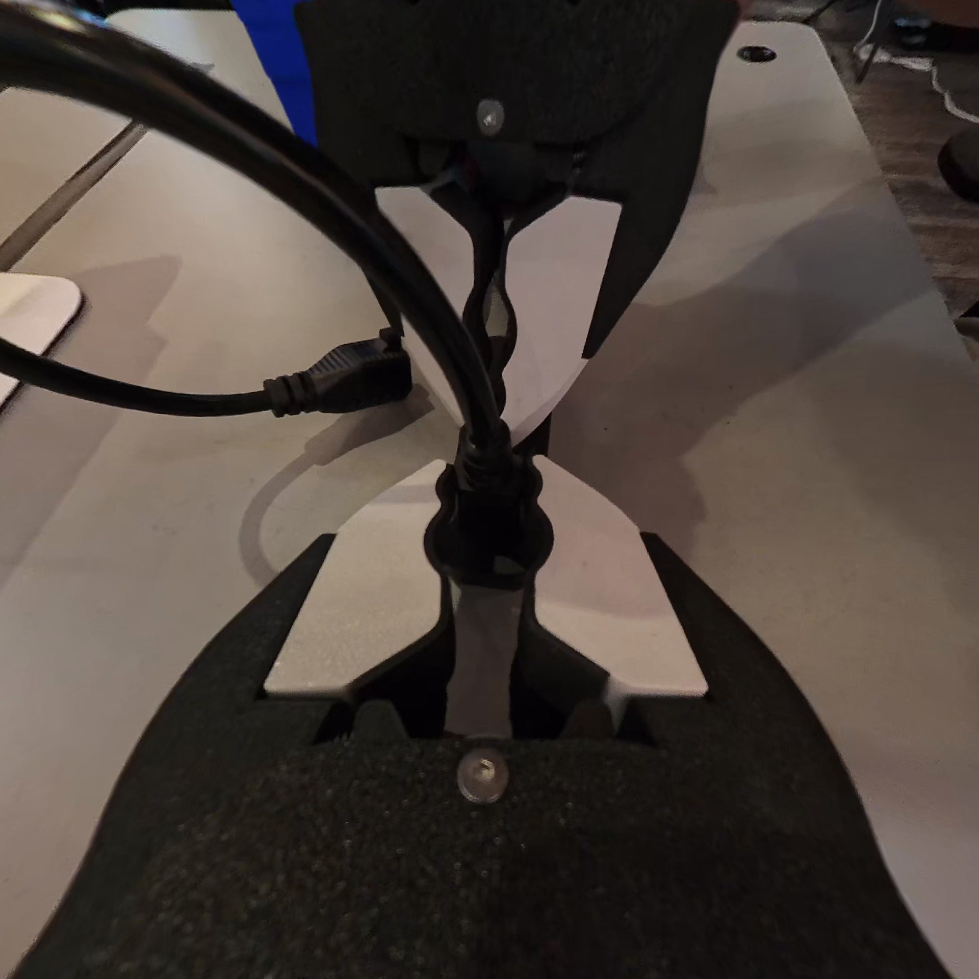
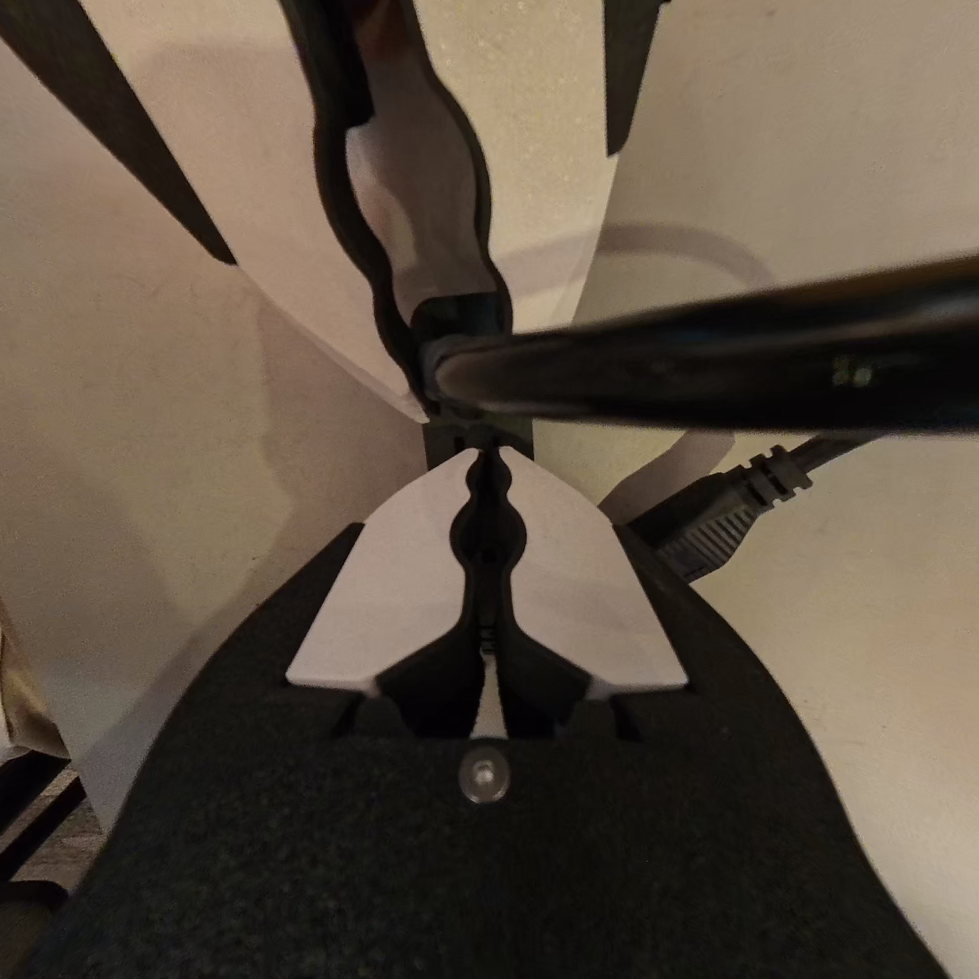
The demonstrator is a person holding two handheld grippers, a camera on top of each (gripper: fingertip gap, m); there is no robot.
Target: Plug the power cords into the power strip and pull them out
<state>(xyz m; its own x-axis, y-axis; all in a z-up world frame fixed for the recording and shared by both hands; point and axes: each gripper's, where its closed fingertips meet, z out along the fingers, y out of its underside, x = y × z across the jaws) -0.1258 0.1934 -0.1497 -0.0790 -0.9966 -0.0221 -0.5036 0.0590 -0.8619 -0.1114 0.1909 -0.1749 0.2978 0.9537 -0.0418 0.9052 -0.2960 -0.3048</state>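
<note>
My left gripper (image 1: 487,477) is shut on a black plug (image 1: 484,508), whose thick cord (image 1: 296,175) arcs up and off to the left. My right gripper (image 2: 488,456) faces it tip to tip. Its jaws are shut on a thin black piece that seems to be the edge of the power strip (image 2: 477,437), most of which is hidden. In the left wrist view the right gripper (image 1: 522,424) comes in from the top. In the right wrist view the left gripper (image 2: 461,381) holds the plug (image 2: 455,318), and the cord (image 2: 715,360) runs right. A second black plug (image 1: 349,379) lies on the table (image 1: 741,477) to the left.
The second plug also shows in the right wrist view (image 2: 710,530), just right of my right gripper. A white pad (image 1: 37,318) lies at the left edge of the table. The table has a round hole (image 1: 756,53) at the far right. A dark floor lies beyond the right edge.
</note>
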